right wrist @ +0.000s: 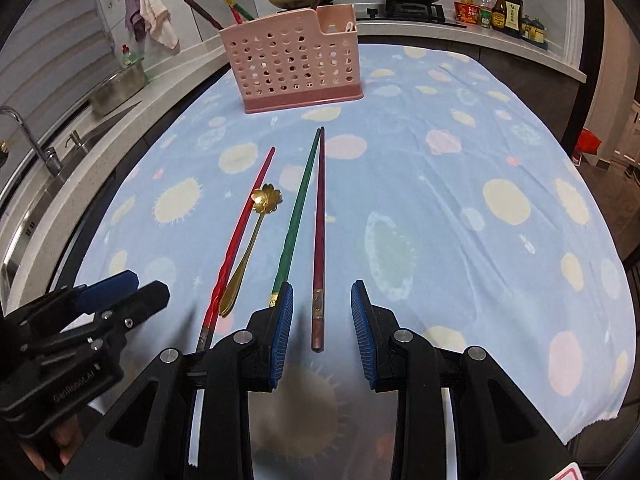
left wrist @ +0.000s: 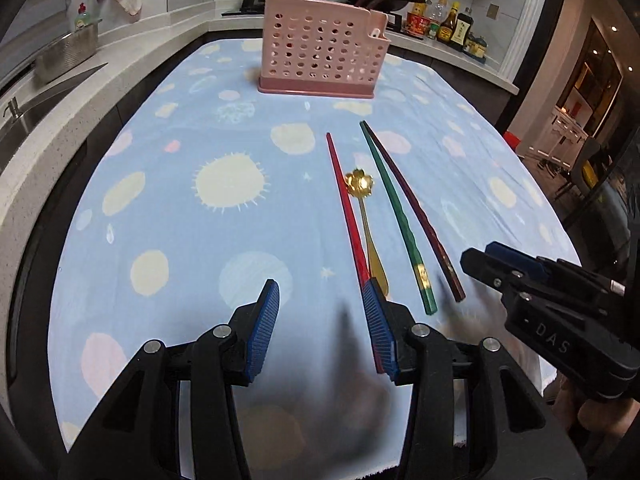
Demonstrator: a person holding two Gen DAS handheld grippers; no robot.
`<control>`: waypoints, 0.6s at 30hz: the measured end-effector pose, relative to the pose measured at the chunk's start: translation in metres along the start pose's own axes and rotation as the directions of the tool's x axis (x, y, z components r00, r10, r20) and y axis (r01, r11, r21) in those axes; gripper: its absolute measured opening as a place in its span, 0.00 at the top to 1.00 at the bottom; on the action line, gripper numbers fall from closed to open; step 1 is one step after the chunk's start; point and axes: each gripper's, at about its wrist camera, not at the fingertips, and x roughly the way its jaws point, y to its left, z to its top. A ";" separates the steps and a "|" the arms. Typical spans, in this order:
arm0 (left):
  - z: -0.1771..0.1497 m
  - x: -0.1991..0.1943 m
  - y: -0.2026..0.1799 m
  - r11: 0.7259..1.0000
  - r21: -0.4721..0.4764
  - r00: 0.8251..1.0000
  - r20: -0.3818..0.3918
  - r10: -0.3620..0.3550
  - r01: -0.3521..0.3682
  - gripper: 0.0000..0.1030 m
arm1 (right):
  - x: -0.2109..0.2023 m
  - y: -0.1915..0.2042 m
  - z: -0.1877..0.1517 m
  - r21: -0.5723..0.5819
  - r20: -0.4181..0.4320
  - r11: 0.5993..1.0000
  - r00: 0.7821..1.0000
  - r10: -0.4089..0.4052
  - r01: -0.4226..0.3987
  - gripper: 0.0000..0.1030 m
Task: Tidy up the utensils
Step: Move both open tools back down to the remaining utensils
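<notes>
While over blue patterned cloth [left wrist: 168, 184]: left gripper [left wrist: 320, 304] fingers apart, empty, beside red chopstick [left wrist: 346, 208]. Right gripper [right wrist: 322, 308] fingers apart around dark chopstick [right wrist: 320, 216] near end, not clamped. Green chopstick [right wrist: 298, 208], gold spoon [right wrist: 256, 232] between. Pink holder [right wrist: 296, 60] far.

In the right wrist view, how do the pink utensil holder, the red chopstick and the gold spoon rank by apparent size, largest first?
1. pink utensil holder, though farthest away
2. red chopstick, the longest but thin
3. gold spoon, clearly shorter than the chopstick beside it
</notes>
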 end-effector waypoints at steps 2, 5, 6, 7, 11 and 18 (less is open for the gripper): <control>-0.006 0.002 -0.002 1.000 0.007 1.000 -0.013 -0.001 0.001 0.59 | 0.004 0.000 -0.003 -0.002 -0.007 1.000 1.000 -0.001 0.001 0.71; -0.009 0.003 -0.004 1.000 0.010 1.000 -0.020 -0.005 0.005 0.59 | 0.008 0.000 -0.005 0.002 -0.012 1.000 1.000 -0.002 0.002 0.72; -0.009 0.003 -0.005 1.000 0.011 1.000 -0.025 -0.010 0.010 0.58 | 0.010 0.000 -0.006 0.002 -0.015 1.000 1.000 -0.001 0.001 0.73; -0.010 0.004 -0.006 1.000 0.013 0.999 -0.030 -0.013 0.013 0.58 | 0.012 0.000 -0.007 -0.001 -0.018 1.000 1.000 -0.003 0.003 0.74; -0.012 0.005 -0.012 0.999 0.031 0.999 -0.040 -0.020 0.021 0.57 | 0.018 0.003 -0.011 -0.022 -0.033 1.000 0.999 -0.010 0.009 0.80; -0.012 0.010 -0.018 0.999 0.039 0.998 -0.055 -0.019 0.021 0.53 | 0.021 0.001 -0.012 -0.021 -0.039 1.000 0.999 -0.013 0.012 0.86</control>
